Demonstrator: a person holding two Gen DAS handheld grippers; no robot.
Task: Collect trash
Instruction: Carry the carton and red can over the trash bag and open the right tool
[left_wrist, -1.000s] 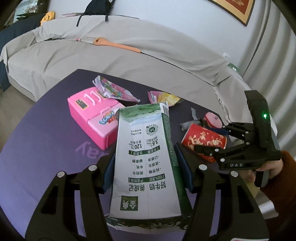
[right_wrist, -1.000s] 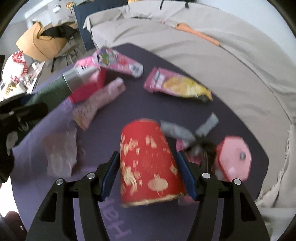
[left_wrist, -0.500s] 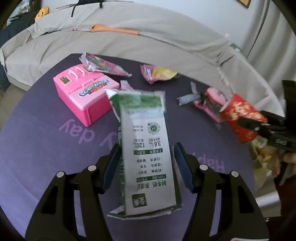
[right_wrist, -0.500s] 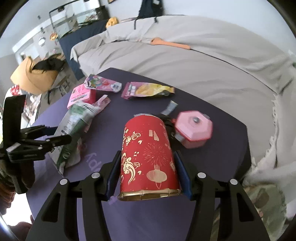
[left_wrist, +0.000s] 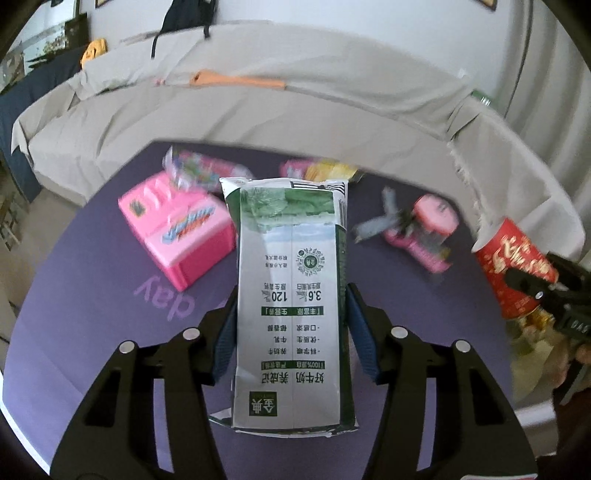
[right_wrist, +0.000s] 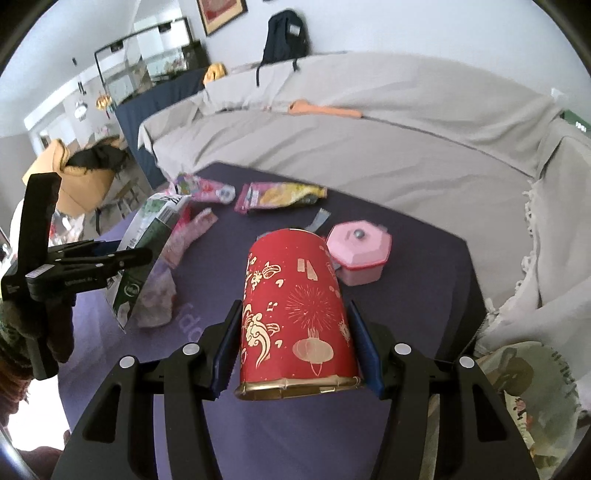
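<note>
Two pieces of trash held above the round purple table (left_wrist: 92, 280).
Left gripper (left_wrist: 291, 325) clamps the green-and-white milk carton (left_wrist: 291, 295); right gripper (right_wrist: 295, 343) pinches the red paper cup (right_wrist: 295, 314), which could crush or slip if squeezed unevenly.

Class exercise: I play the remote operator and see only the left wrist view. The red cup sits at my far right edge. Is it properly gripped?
Observer: Yes. In the right wrist view the right gripper is shut on the red cup, a pad on each side.
Operator: What lies beyond that cup?
Observer: A pink lidded box on the purple table.
Operator: Any bag near it?
Observer: A printed bag shows at the lower right, off the table's edge.
</note>
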